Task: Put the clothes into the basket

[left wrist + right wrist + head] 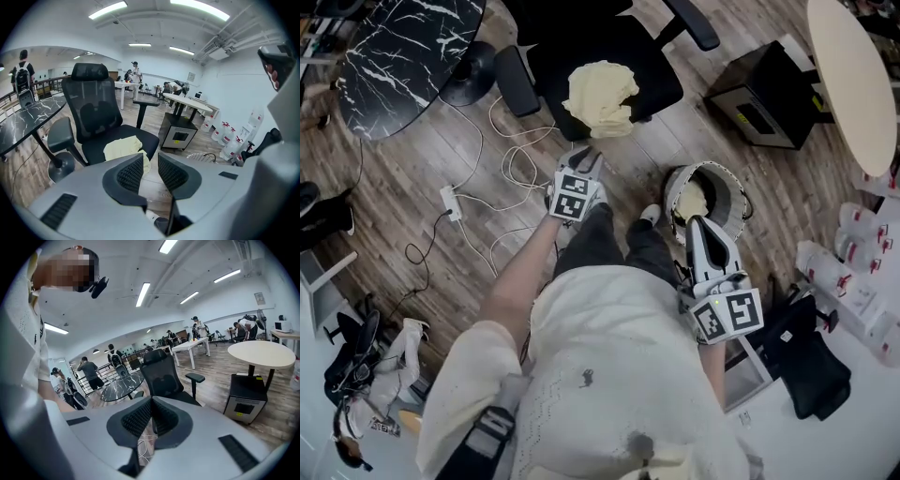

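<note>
While garment (600,94) lies on chair (609,37), left hand-held gripper (586,156) released, right hand-held gripper (698,223) clenched empty by basket (734,180)

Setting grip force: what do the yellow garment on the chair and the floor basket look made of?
Garment: soft matte fabric, maybe cotton; crumpled into loose folds. Basket: seemingly light mesh on a wire rim; wall looks see-through. Unsure.

Cloth (600,97) on the chair (654,73) seat. Basket (737,184) on the floor right of the chair, second cloth (692,201) inside. Table (403,47) left of the chair.
</note>
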`<state>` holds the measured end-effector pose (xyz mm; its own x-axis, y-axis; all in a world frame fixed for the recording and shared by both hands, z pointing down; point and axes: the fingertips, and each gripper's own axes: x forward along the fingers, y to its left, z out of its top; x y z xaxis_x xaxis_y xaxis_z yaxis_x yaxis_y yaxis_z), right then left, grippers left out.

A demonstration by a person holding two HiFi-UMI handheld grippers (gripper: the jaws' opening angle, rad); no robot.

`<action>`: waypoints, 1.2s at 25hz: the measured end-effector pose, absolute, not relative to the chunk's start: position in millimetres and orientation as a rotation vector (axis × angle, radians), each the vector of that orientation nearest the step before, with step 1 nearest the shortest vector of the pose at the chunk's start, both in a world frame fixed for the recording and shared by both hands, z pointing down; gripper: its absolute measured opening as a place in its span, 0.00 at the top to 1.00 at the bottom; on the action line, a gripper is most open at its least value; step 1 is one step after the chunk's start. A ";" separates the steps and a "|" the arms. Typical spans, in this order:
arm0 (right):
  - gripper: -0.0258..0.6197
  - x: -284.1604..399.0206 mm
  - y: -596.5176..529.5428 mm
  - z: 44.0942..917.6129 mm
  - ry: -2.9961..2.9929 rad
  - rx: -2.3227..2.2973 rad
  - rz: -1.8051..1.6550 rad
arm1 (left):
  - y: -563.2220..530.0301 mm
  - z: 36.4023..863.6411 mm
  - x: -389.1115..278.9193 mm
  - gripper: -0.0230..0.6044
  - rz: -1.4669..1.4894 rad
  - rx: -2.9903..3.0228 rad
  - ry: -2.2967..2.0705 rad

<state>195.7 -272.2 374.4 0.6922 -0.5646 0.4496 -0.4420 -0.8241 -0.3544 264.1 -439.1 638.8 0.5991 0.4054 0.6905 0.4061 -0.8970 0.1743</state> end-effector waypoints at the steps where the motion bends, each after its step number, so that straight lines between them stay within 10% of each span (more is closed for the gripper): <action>1: 0.95 197.9 -273.8 377.1 0.809 -2.681 -0.824 | -440.5 642.9 266.9 0.79 -1.215 -2.801 -0.711; 30: 0.95 239.8 -305.1 492.7 0.784 -2.559 -0.971 | -444.5 769.1 341.1 0.73 -1.280 -2.659 -0.791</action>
<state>239.8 -305.1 492.7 0.6239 -0.5836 0.5198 -0.3856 -0.8084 -0.4448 341.1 -444.5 769.1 0.5158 0.4136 0.7502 0.4859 -0.8625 0.1414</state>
